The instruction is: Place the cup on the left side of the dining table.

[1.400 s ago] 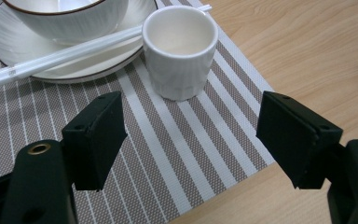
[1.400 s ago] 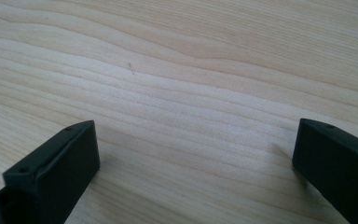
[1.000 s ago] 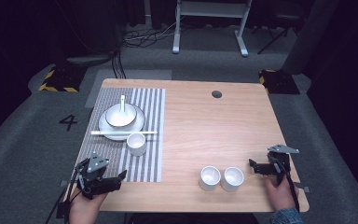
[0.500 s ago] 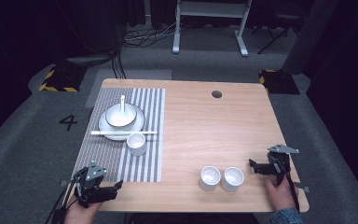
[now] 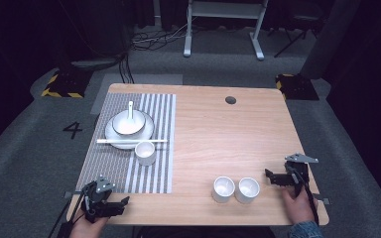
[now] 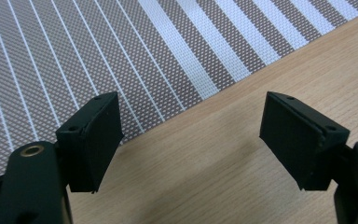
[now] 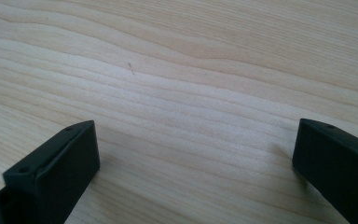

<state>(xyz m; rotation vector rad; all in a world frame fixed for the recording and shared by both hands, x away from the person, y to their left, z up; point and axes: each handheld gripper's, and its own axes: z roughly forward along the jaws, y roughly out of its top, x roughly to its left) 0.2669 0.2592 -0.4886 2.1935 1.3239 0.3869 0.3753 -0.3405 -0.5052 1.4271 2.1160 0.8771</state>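
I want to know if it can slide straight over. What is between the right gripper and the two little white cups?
Nothing: in the high view, bare wooden table separates the right gripper from the two white cups.

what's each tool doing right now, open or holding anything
Left tool: open, holding nothing, jaws just been opening over the table edge beside the striped mat.
Right tool: open, holding nothing, over bare wood.

Striped placemat (image 5: 129, 168): flat, table's left side. Two white cups (image 5: 223, 189) (image 5: 247, 190) upright, touching, front-right.
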